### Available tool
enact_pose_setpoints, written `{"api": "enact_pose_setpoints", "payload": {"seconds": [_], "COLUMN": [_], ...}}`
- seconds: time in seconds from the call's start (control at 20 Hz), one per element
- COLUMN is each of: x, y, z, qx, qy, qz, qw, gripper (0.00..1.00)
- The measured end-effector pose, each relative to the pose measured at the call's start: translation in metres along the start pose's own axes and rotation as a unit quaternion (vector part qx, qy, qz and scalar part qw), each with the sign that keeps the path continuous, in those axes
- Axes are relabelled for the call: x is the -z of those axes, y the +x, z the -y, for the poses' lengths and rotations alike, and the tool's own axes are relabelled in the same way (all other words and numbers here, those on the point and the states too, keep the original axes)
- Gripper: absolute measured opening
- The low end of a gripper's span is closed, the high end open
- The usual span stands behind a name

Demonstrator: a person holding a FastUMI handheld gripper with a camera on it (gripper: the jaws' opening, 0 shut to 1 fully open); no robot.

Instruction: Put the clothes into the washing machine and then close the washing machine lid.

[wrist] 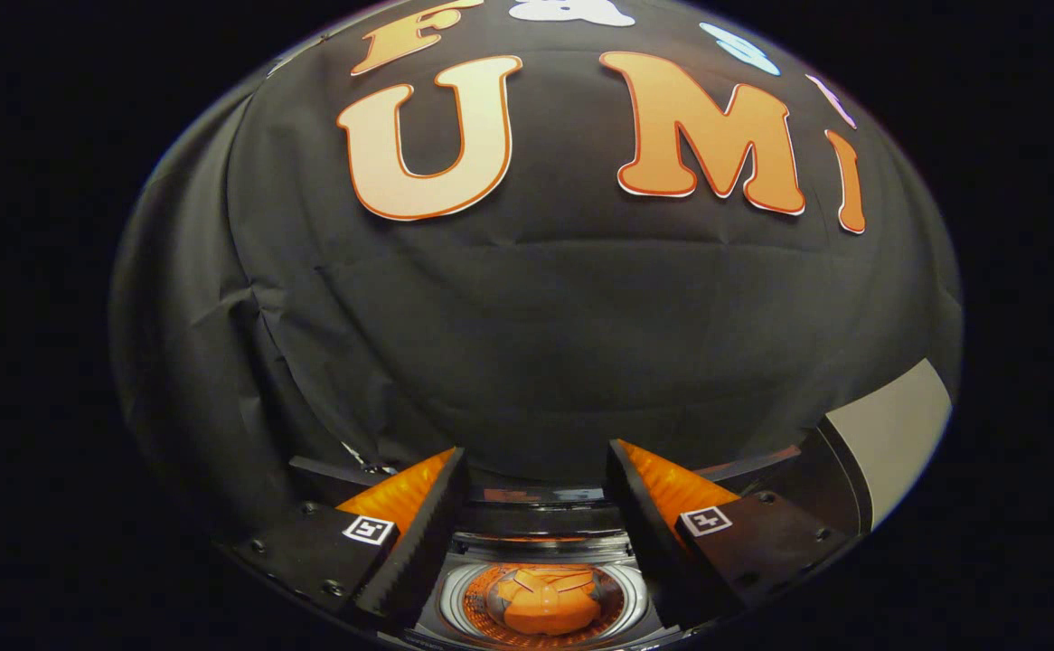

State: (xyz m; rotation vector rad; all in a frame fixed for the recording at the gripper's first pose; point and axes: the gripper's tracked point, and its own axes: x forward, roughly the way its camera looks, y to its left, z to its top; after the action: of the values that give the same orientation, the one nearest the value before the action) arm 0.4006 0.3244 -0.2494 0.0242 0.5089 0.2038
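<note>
- The gripper [536, 493] hangs above the washing machine [541, 542] with its two fingers spread wide apart, nothing between them and nothing grasped.
- Each finger carries a small square black-and-white marker [370, 530] on its upper face, near the base.
- Below and between the fingers, the round drum [455, 601] of the washing machine lies open, its pale ribbed wall ringing the opening.
- Inside the drum, at its bottom, sits a folded orange piece of clothes [545, 604]; it looks like a single garment, though the curved, low view makes that hard to confirm.
- The clothes lie well apart from the fingers, which touch neither the fabric nor the drum's rim.
- The dark back rim [541, 523] of the machine's top runs across just beyond the drum, between the two fingers.
- To the right of the right finger, a light grey panel [893, 425] rises at an angle; it may be the raised lid, but I cannot tell for sure.
- Black cloth [527, 344] of the booth's wall hangs beyond the machine, creased on its left side.
</note>
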Motion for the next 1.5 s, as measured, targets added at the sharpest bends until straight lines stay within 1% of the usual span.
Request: {"api": "enact_pose_setpoints", "payload": {"seconds": [0.55,0.9,1.05,1.3,1.5], "x": [0.040,0.063,0.077,0.098,0.113], "y": [-0.049,-0.062,-0.075,-0.075,-0.071], "z": [-0.002,-0.003,-0.003,-0.002,-0.011], "qx": [-0.003,-0.009,-0.010,-0.014,-0.023], "qy": [-0.007,-0.007,-0.003,-0.006,-0.004], "qz": [-0.005,-0.014,-0.018,-0.041,-0.056], "qw": [1.000,1.000,1.000,0.999,0.998], "gripper": [0.99,0.99,0.99,0.98,0.99]}}
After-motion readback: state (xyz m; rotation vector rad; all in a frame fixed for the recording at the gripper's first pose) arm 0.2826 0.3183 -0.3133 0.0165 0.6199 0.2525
